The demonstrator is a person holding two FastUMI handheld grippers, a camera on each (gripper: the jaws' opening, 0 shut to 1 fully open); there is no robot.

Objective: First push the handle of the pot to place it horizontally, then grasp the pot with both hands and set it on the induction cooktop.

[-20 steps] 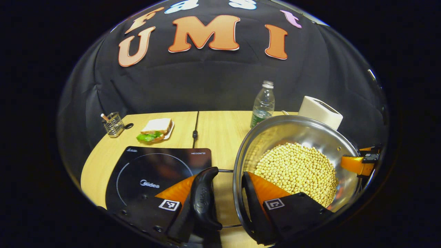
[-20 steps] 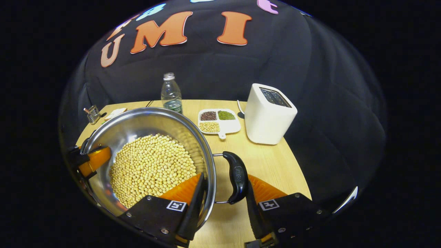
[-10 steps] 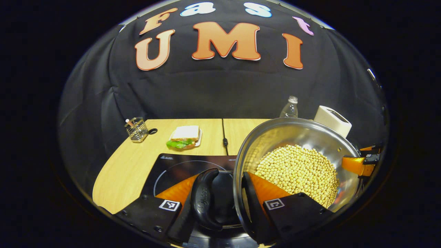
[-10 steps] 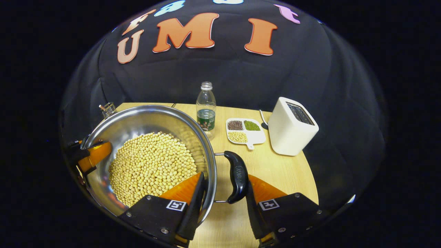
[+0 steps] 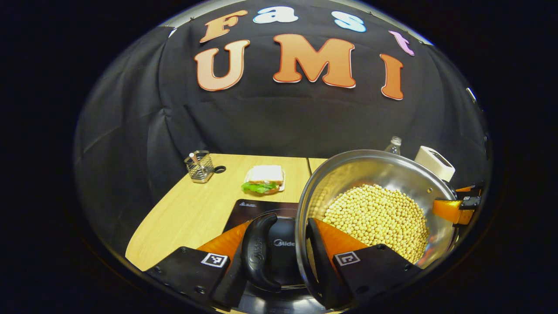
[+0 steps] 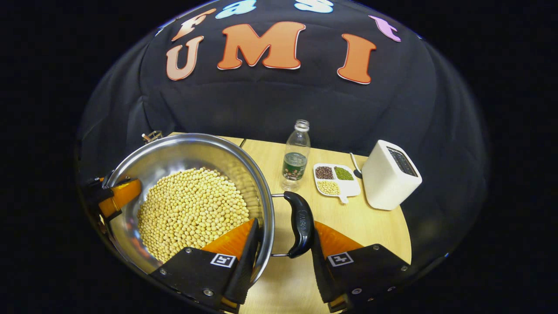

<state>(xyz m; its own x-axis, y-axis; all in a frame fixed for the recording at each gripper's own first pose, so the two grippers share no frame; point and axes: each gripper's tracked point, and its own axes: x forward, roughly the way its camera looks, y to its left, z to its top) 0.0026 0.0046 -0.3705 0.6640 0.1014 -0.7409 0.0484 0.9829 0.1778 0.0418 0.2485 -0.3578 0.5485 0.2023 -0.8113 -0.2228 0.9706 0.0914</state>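
On a pale wooden worktop (image 5: 196, 209), a steel pot (image 5: 375, 174) full of soybeans is held above the black induction cooktop (image 5: 253, 207), the left tongs (image 5: 283, 248) clamping its left handle and rim, the right tongs (image 6: 283, 237) clamping its right.

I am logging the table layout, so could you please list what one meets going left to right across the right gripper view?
Pot of soybeans → pot's black side handle → plastic bottle → divided dish of beans → white toaster.
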